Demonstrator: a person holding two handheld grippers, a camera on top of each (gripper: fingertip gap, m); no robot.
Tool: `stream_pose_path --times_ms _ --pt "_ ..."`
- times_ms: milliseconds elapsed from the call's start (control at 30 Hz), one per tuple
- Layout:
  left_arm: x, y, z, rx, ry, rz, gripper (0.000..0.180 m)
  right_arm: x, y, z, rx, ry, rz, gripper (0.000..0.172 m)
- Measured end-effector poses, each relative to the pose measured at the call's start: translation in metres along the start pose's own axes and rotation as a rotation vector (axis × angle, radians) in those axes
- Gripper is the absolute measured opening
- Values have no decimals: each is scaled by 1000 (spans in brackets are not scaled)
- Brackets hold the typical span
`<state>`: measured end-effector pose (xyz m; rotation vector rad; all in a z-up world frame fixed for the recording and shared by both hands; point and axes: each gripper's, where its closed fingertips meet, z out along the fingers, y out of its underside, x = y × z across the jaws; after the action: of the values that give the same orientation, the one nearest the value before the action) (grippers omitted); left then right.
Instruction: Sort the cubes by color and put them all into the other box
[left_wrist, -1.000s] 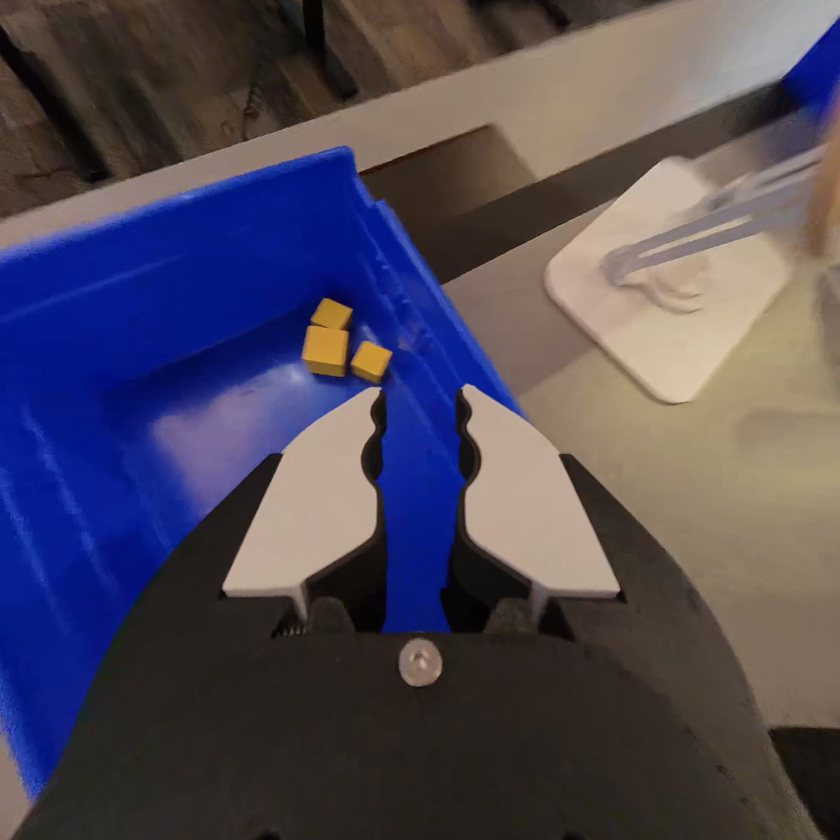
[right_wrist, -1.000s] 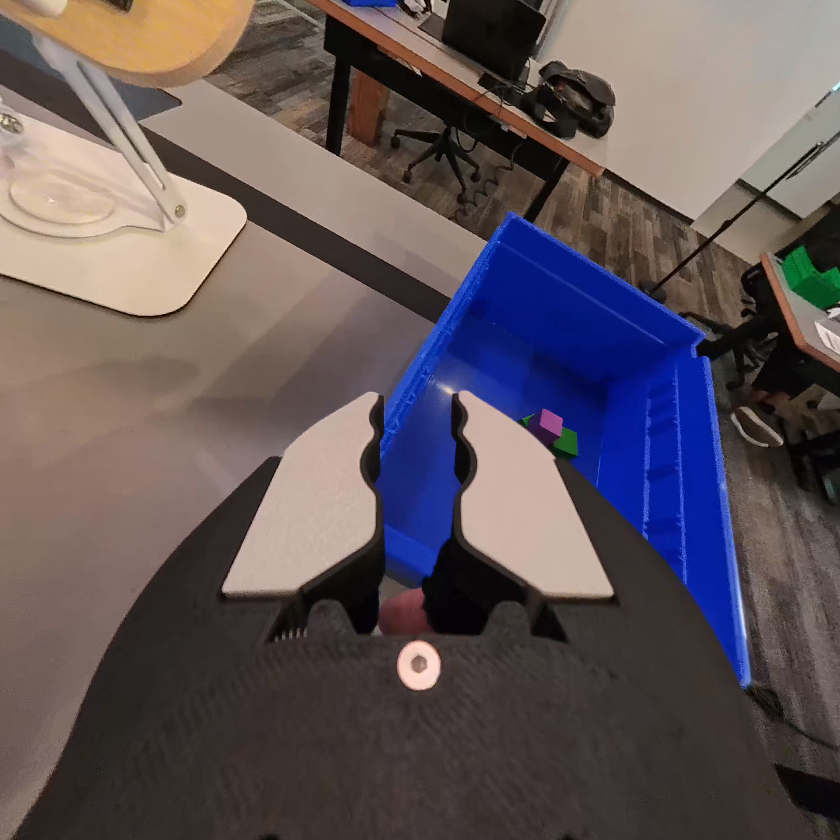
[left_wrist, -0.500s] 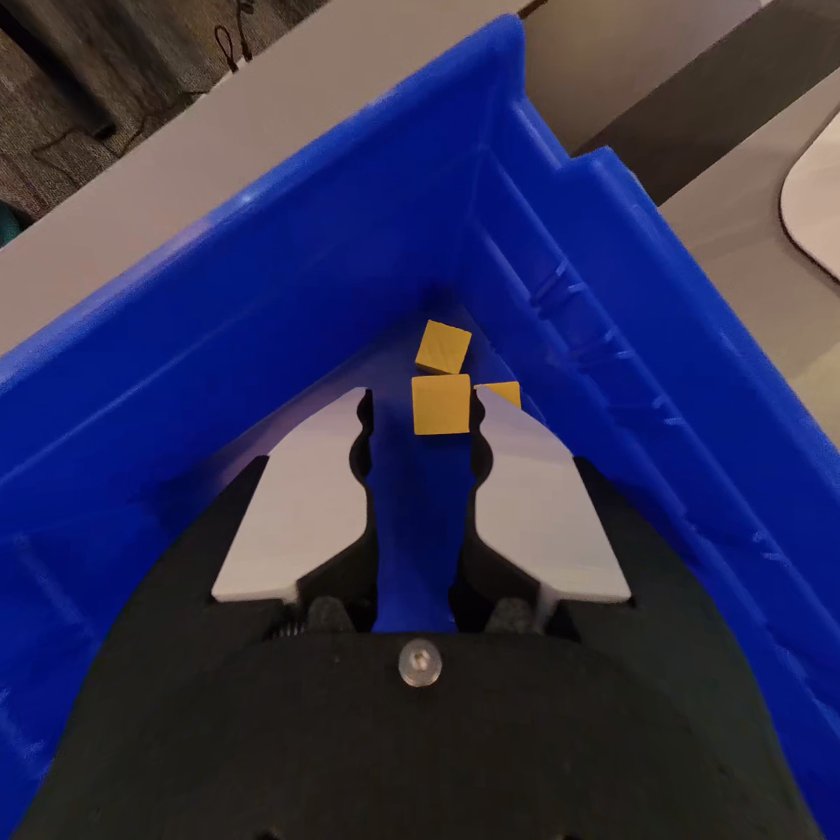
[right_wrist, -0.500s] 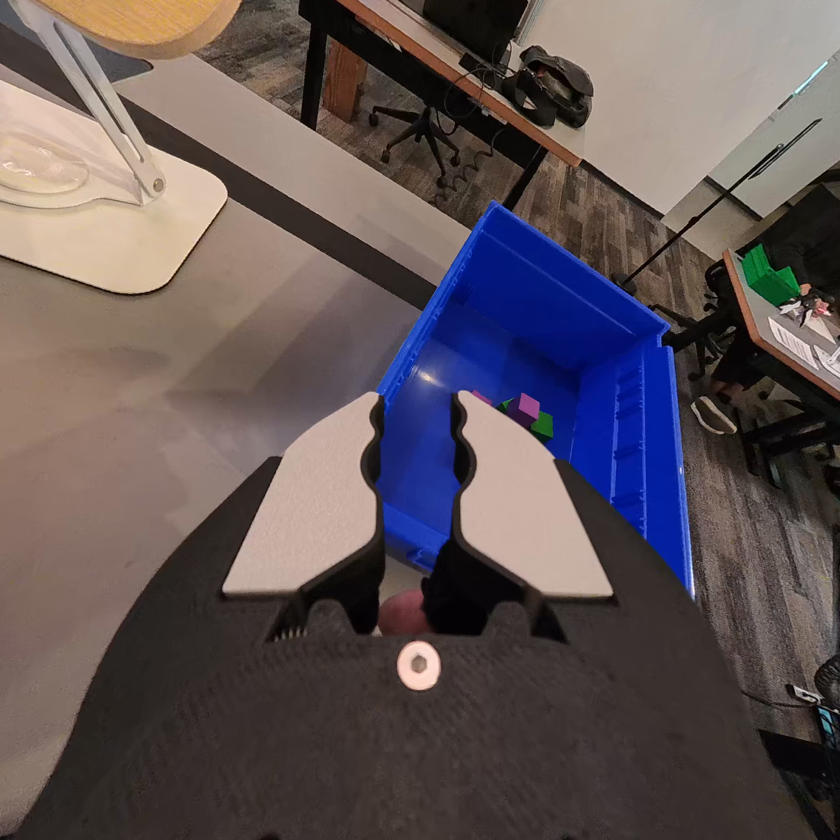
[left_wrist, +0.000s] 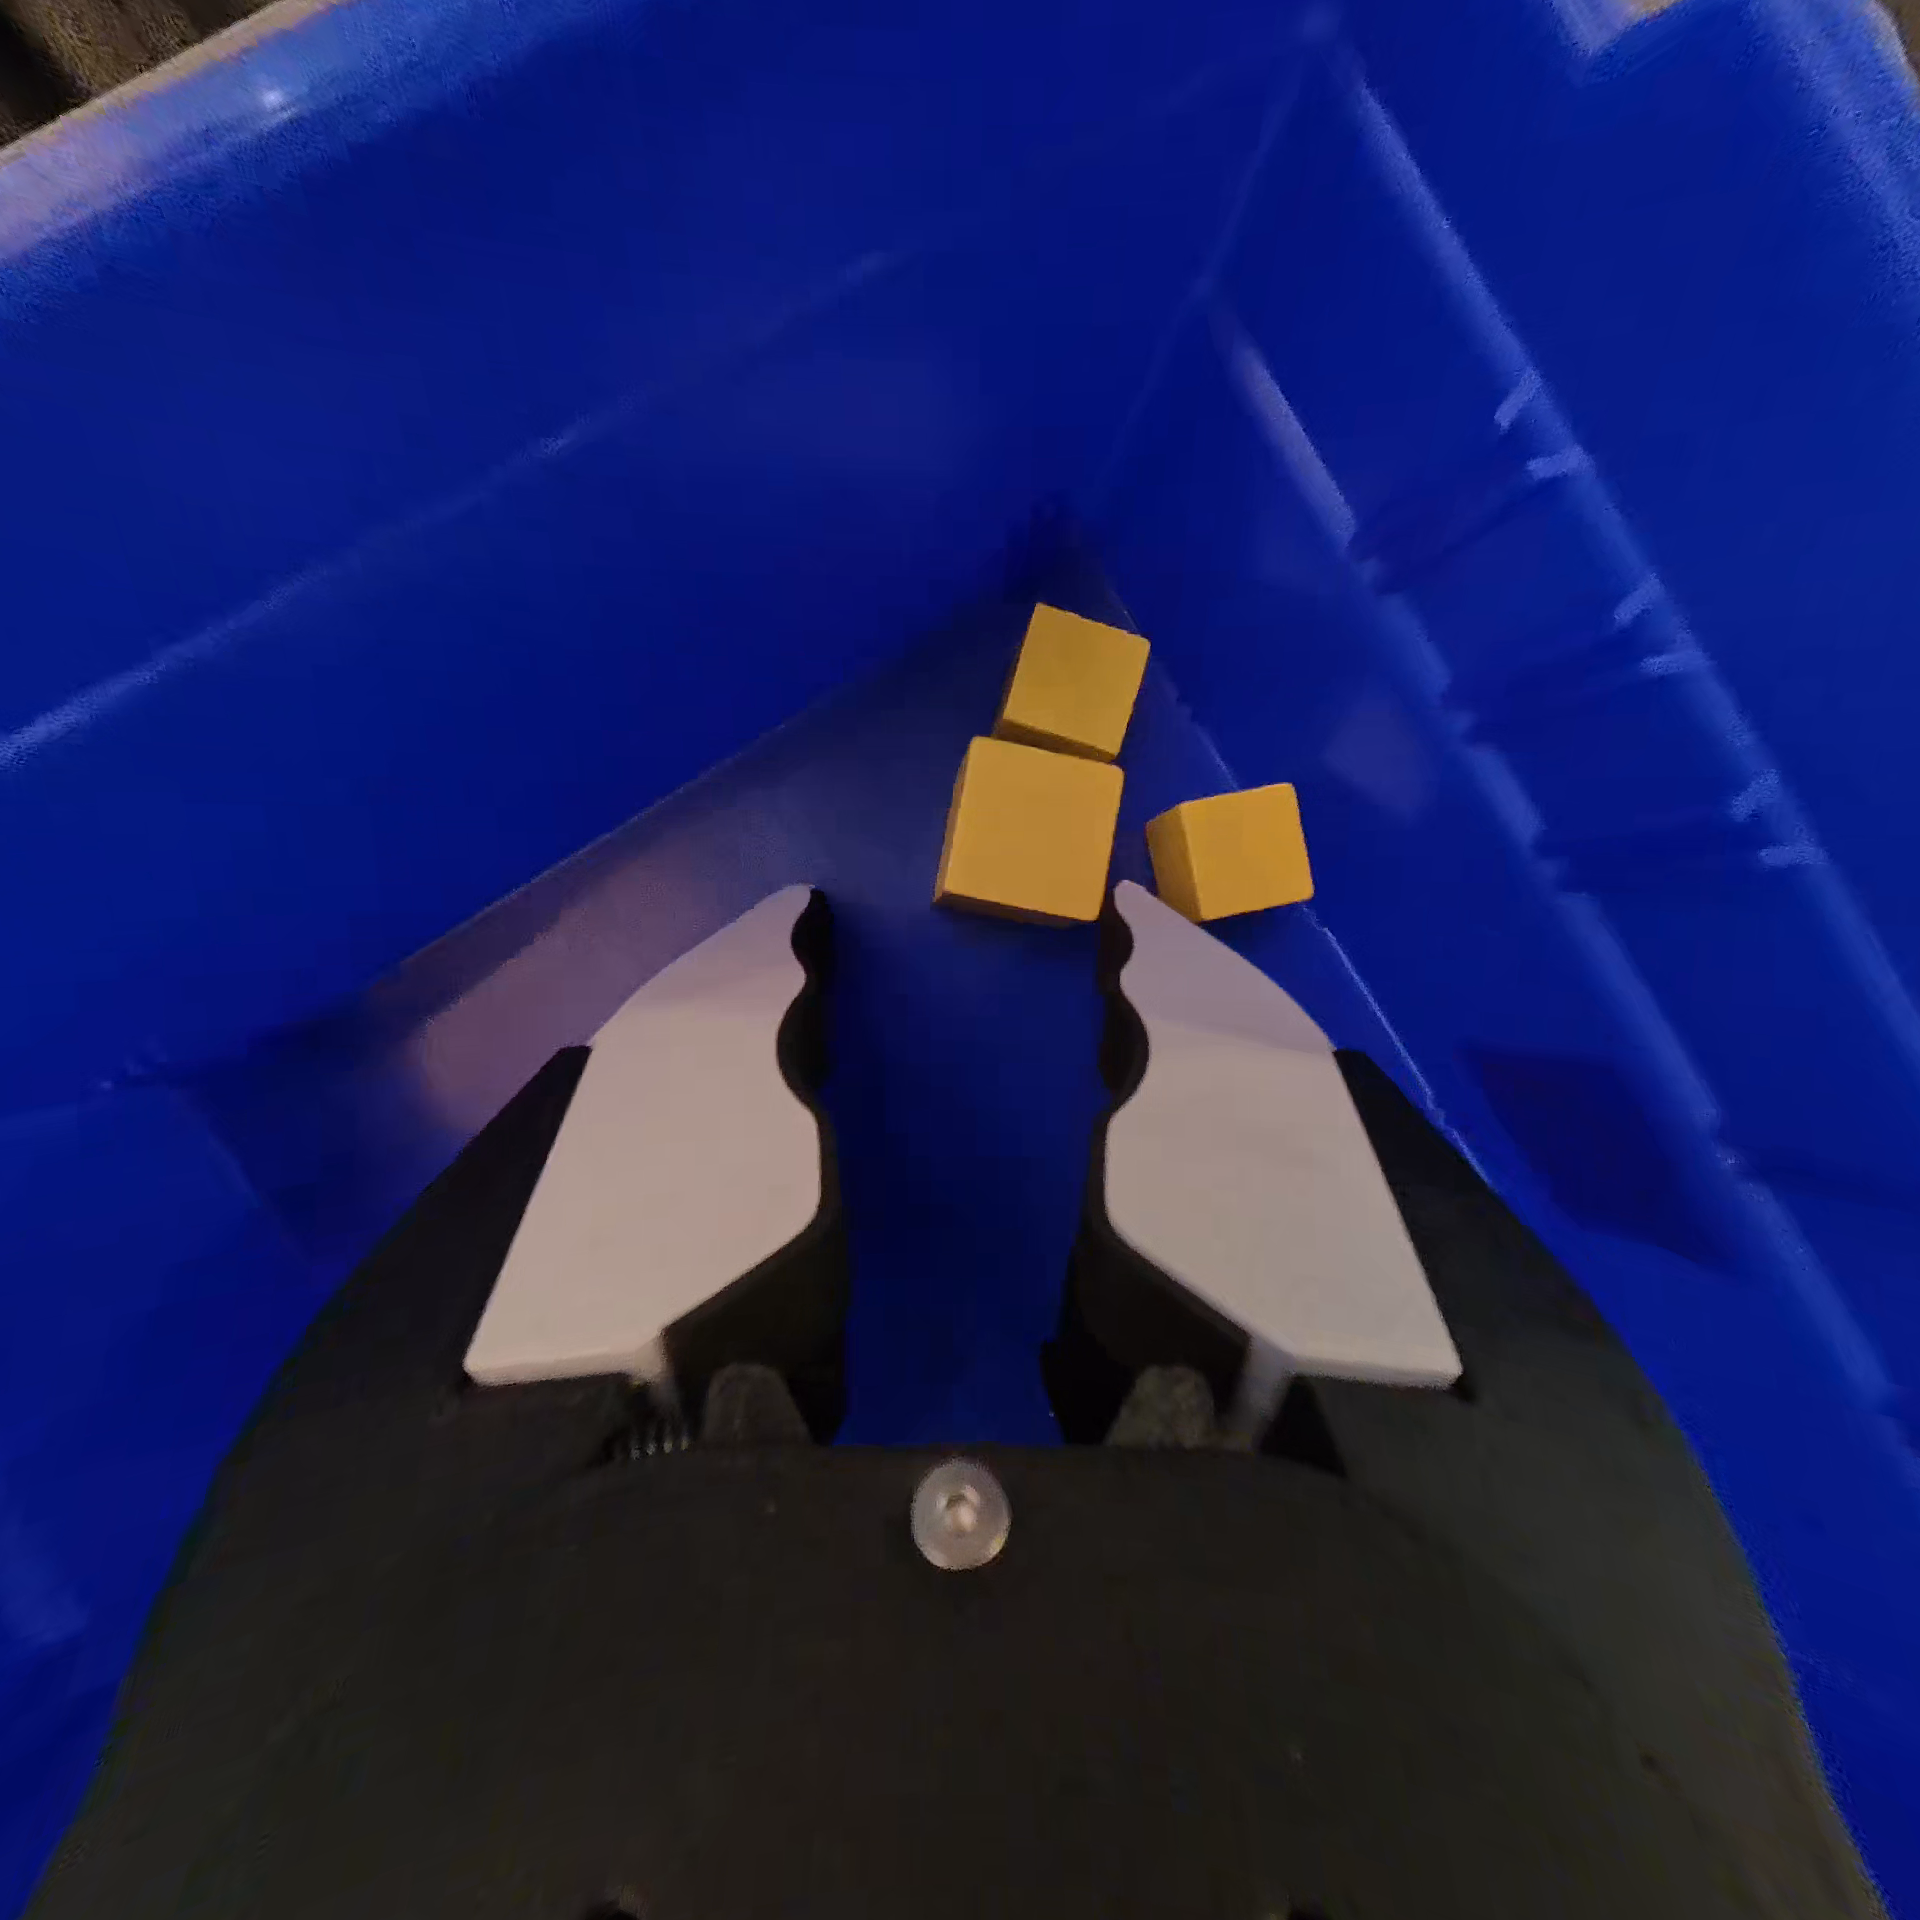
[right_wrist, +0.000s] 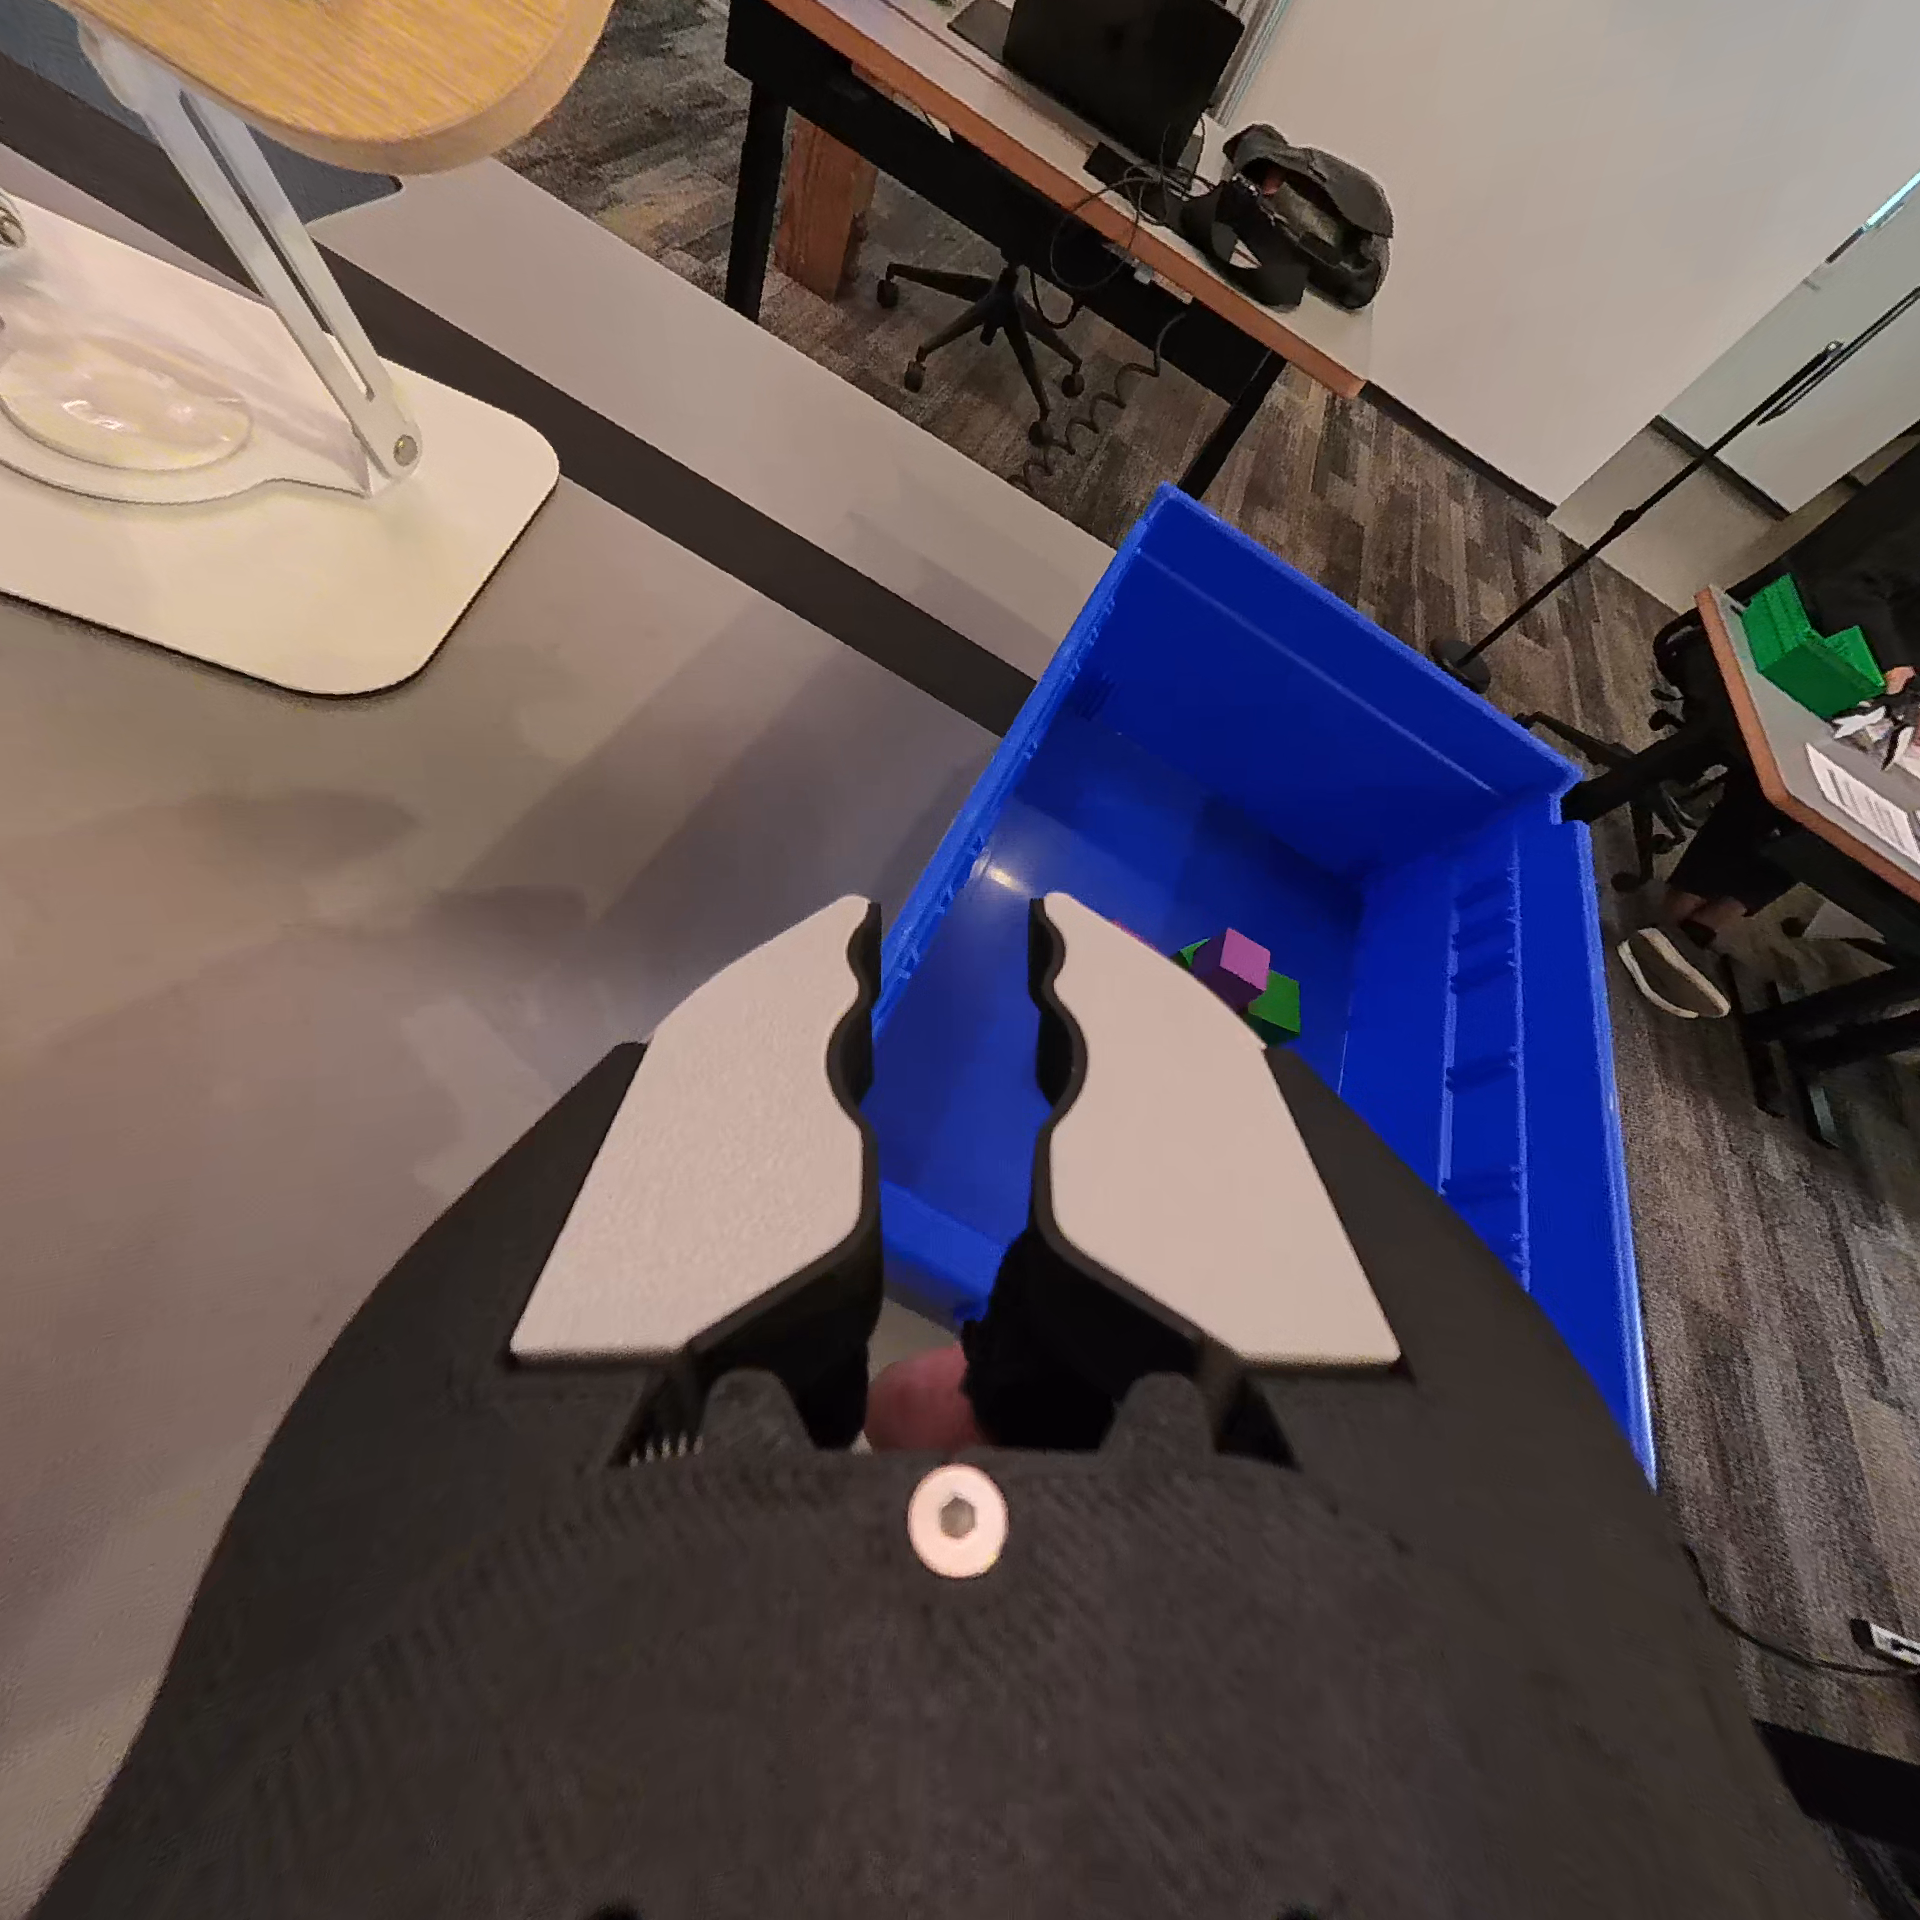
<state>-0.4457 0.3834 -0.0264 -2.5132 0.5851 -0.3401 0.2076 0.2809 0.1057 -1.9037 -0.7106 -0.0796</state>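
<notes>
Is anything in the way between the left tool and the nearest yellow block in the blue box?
Nothing visible is. The open left tool points at the nearest yellow wooden cube, with only bare blue plastic box floor between. Two more yellow cubes crowd behind and beside it.

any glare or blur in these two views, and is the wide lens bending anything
Left wrist view: dim, soft blur on the blue box walls, yellow cubes fairly sharp. Right wrist view: brighter, a glare spot on the box floor, table edges bowed by the lens.
</notes>
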Motion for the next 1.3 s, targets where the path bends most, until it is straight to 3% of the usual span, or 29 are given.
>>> stream_pose_path --times_ms 133,267,300,433,533,900,1133,1300 --pt "-3 -3 2 29 -5 4 38 -1 1 0 -5 -1 7 27" --pt "5 -4 4 41 24 53 3 -5 -3 2 -4 -6 -7 27" --pt "7 -6 4 55 29 64 2 -7 -6 3 2 -9 -12 27" --pt "5 -10 5 76 2 74 38 -15 -15 6 11 -28 -33 27" --pt "0 -11 9 56 -32 74 53 -19 -18 8 14 -38 -40 27" --pt "6 -27 20 79 -32 213 36 -29 -14 9 3 -52 -42 26" --pt "16 -26 -18 193 14 69 30 -45 -36 5 66 -86 -102 26" --pt "30 -25 -58 301 68 -17 30 -78 -72 0 172 -170 -151 27"
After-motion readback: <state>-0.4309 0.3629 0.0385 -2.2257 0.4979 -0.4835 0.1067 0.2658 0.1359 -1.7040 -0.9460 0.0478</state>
